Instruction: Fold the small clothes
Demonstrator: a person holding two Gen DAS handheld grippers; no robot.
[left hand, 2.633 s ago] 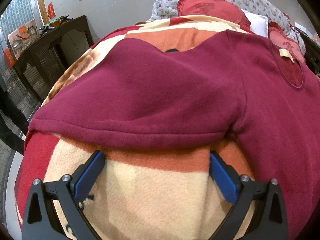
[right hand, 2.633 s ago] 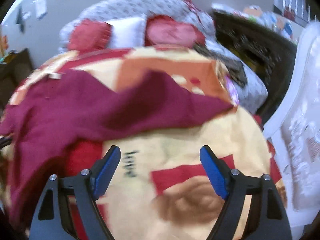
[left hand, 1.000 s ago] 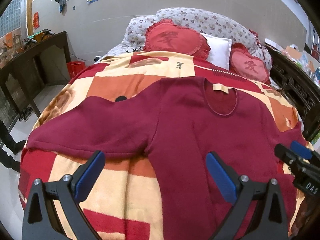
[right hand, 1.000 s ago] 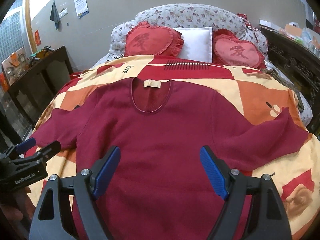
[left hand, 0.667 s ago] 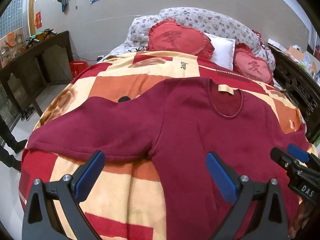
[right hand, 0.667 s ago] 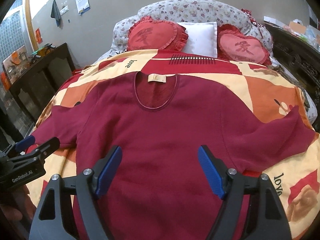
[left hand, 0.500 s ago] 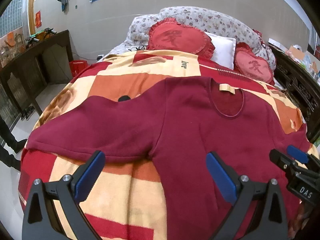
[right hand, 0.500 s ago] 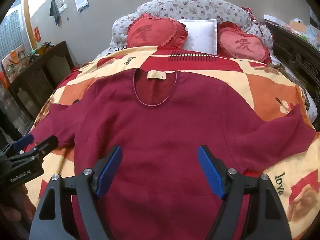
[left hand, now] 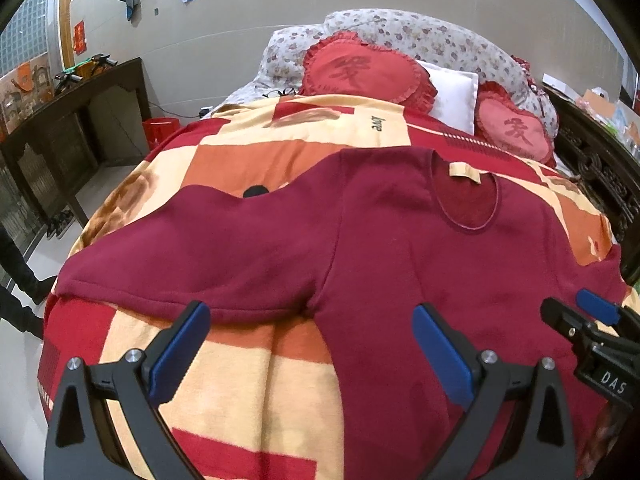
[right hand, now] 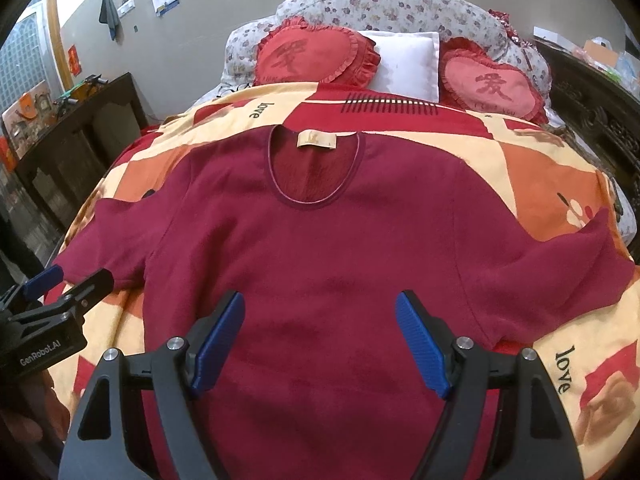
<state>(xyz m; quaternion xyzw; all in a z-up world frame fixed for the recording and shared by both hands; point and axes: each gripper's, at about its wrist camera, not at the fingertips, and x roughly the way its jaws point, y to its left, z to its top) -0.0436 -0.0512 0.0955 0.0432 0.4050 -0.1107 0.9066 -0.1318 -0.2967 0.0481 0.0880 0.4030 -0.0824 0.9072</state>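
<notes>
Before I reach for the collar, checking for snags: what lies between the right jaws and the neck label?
Only the sweater's own flat front, in the right wrist view; nothing else sits between the open right gripper and the neck label.

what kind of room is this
Most likely a home bedroom. A maroon sweater lies spread on a bed's patterned blanket, with red heart-shaped cushions and a white pillow at the head, and a dark wooden cabinet beside the bed.
</notes>
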